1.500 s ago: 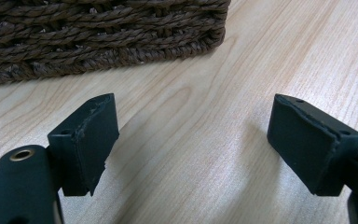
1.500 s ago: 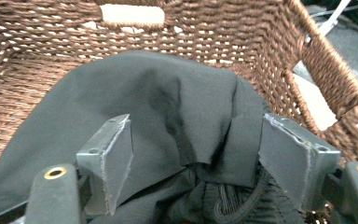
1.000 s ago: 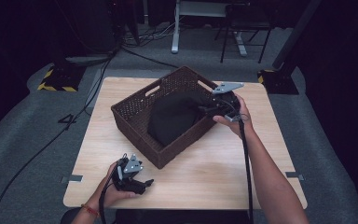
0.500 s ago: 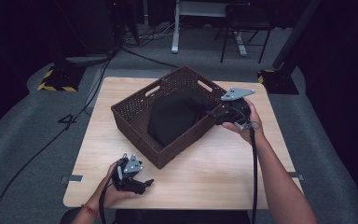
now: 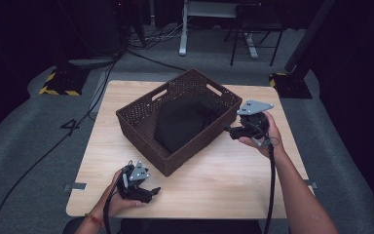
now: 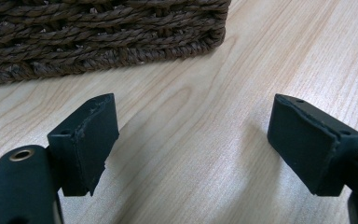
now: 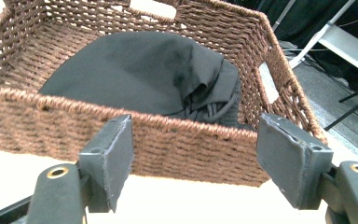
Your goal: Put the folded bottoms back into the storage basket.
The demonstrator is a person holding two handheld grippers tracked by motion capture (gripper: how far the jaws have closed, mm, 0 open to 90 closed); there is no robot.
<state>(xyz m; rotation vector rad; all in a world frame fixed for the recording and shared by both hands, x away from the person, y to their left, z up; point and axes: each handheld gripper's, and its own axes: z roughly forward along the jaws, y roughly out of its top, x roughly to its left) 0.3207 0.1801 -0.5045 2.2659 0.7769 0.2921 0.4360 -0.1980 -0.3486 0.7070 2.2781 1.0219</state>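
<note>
Jaws of my right gripper (image 7: 193, 161) stand wide apart with nothing between them, just outside the right wall of the dark brown woven rectangular basket (image 7: 168, 135). The crumpled black cloth garment (image 7: 140, 74) lies past that wall, inside the basket, straight ahead of my pads. Seen from above, my right gripper (image 5: 233, 130) sits just beside the basket (image 5: 141, 129), so this hand is the nearer one. The garment (image 5: 182, 119) runs long from near-left to far-right, along the basket's own long axis, with its bunched, corded end toward me. My left gripper (image 5: 146, 191), jaws also spread and empty, rests on the pale wooden table (image 5: 224, 180) near the basket's near corner.
</note>
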